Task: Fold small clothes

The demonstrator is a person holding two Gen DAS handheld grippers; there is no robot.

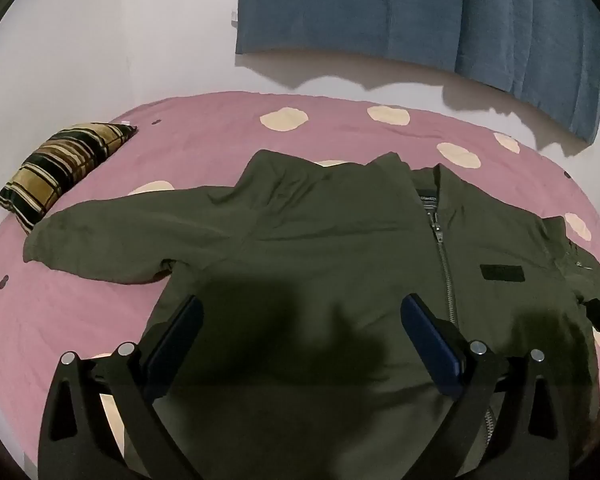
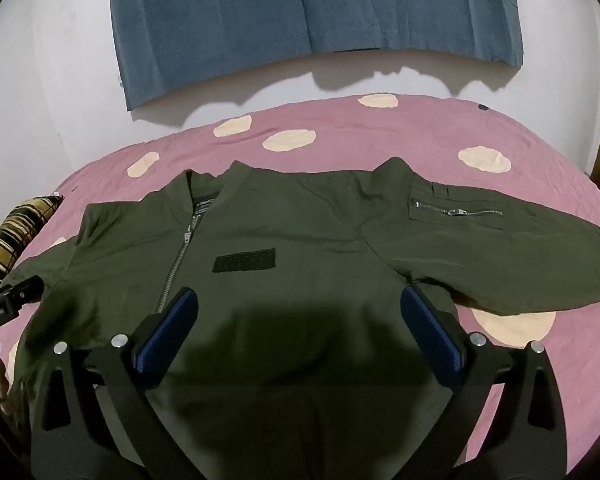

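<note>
Both claws stand with jaws wide apart and nothing between the pads. Left gripper point(image 1: 302, 316) hangs over the jacket's point(image 1: 320, 248) lower front to the left of the zip; right gripper point(image 2: 300, 308) hangs over the lower front to the right of it, below the chest patch point(image 2: 244, 260). Neither pad touches cloth as far as the shadows allow one to judge.

Step in hand, by my reading: first approach, no fold begun. To do it well, each claw should travel outward to its own sleeve, left toward 10 o'clock in the left view, right toward 2 o'clock in the right view. It should pinch near the cuff through the sleeve only, then carry the sleeve across the chest without dragging the body. Bedding should be kept out of the pinch.

Condition of the garment: olive-green zip jacket, lying front up and spread flat on the pink bedspread point(image 1: 100, 304) with cream spots. Collar points away toward 12 o'clock. Zip point(image 2: 180, 256) is closed to near the collar. Left-view sleeve point(image 1: 112, 240) runs out toward 9 o'clock, its cuff close to a checked cushion point(image 1: 60, 168). Right-view sleeve point(image 2: 500, 248) runs toward 3 o'clock and bears a zipped pocket point(image 2: 456, 211). Fabric looks thin, slightly creased, likely slippery.
</note>
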